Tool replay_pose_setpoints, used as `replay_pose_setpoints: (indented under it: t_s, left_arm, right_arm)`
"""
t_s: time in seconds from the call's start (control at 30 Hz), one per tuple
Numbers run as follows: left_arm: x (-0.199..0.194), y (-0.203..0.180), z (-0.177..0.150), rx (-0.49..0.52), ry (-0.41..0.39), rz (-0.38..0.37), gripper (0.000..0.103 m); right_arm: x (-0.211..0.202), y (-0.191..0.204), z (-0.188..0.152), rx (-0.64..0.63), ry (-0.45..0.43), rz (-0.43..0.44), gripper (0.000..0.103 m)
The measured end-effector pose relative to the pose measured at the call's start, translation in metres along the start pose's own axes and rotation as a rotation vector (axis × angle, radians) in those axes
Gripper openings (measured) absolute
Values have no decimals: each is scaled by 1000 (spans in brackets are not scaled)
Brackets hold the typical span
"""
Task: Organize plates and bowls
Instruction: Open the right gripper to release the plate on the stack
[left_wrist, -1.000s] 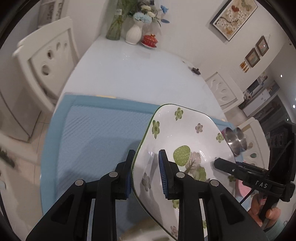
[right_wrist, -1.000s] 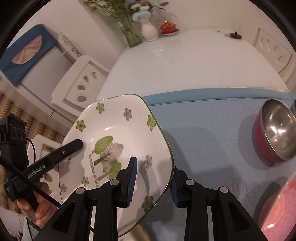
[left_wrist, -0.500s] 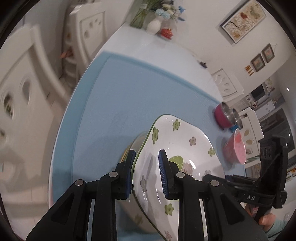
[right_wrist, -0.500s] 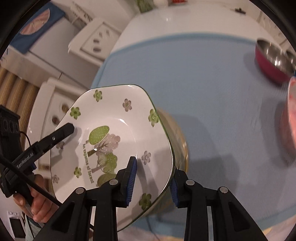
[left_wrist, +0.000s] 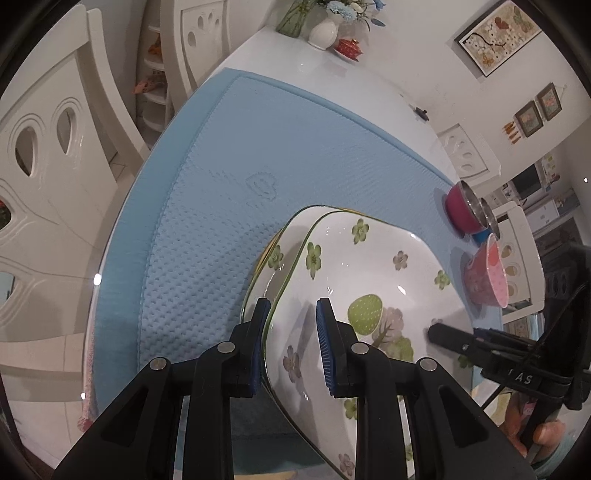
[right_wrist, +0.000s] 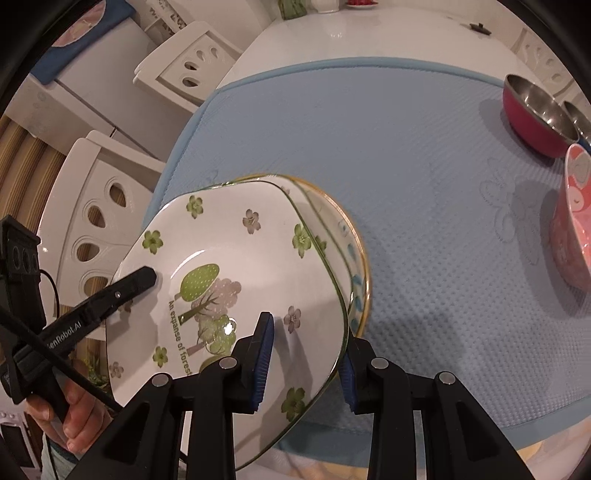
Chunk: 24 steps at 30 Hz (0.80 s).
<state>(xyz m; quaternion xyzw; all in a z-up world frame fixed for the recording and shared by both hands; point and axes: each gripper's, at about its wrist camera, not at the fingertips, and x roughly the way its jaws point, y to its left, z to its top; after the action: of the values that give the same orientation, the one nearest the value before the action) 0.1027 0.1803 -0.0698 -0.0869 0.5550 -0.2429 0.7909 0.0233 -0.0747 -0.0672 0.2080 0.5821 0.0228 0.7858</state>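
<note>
Risk lay in alignment; the floral plate (right_wrist: 229, 280), clamped at opposite rims by the left gripper (left_wrist: 293, 345) and right gripper (right_wrist: 306, 360), hung tilted just over the stacked plates (right_wrist: 341, 236) on the blue mat (right_wrist: 406, 155); uneven release could chip rims or set it skewed; red steel bowl (right_wrist: 532, 114) sat empty; pink bowl (right_wrist: 574, 229) showed nothing inside, though it was partly cropped.
</note>
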Motion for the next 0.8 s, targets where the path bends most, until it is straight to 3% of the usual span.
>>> replay_pose_setpoints:
  t_s: [0.3, 0.43, 0.7, 0.8]
  left_arm:
    - [12, -2, 4, 38, 41, 19, 22]
    - [14, -3, 5, 66, 86, 12, 25]
    - [-1, 3, 13, 77, 59, 41, 27]
    - [-7, 8, 13, 90, 36, 146, 31]
  right_arm:
    - [-1, -1, 2, 18, -32, -42, 32]
    - [10, -14, 1, 86, 18, -27, 32]
    - [9, 2, 2, 30, 0, -78, 32]
    - [8, 4, 2, 8, -1, -95, 32]
